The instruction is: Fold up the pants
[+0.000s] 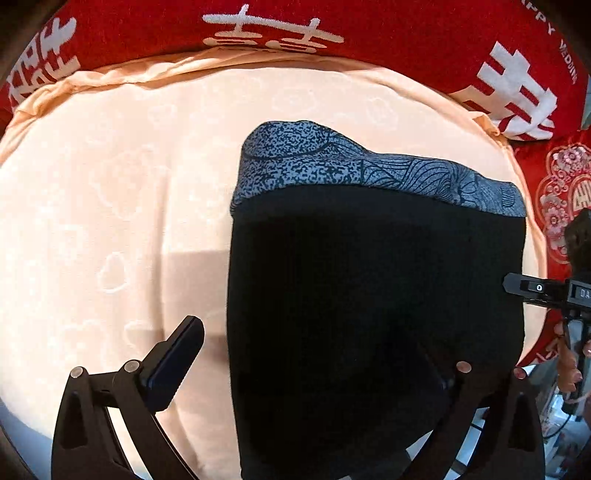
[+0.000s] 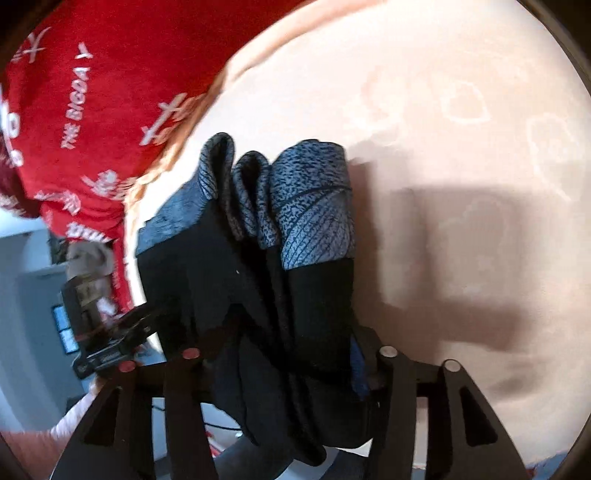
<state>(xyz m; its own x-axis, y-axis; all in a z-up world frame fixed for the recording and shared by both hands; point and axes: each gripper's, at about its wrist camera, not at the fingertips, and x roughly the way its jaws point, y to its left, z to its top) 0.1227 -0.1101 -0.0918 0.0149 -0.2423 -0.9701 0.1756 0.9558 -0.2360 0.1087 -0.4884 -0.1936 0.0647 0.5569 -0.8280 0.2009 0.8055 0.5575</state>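
The pants are black with a blue-grey patterned band (image 1: 369, 166) at the far edge. In the left wrist view the black cloth (image 1: 369, 295) lies flat on the peach bed sheet (image 1: 110, 184). My left gripper (image 1: 314, 354) is open: its left finger (image 1: 177, 358) rests on the sheet beside the pants' left edge, and the right finger is barely visible against the black cloth. In the right wrist view my right gripper (image 2: 291, 354) is shut on bunched folds of the pants (image 2: 266, 277), with the patterned band (image 2: 310, 199) hanging beyond the fingers. The right gripper also shows at the left view's right edge (image 1: 535, 288).
A red quilt with white characters (image 1: 332, 22) lies along the far side of the bed and also shows in the right wrist view (image 2: 85, 92). A red embroidered cushion (image 1: 561, 177) sits at the right. The bed's edge and the room floor (image 2: 33, 295) show beyond.
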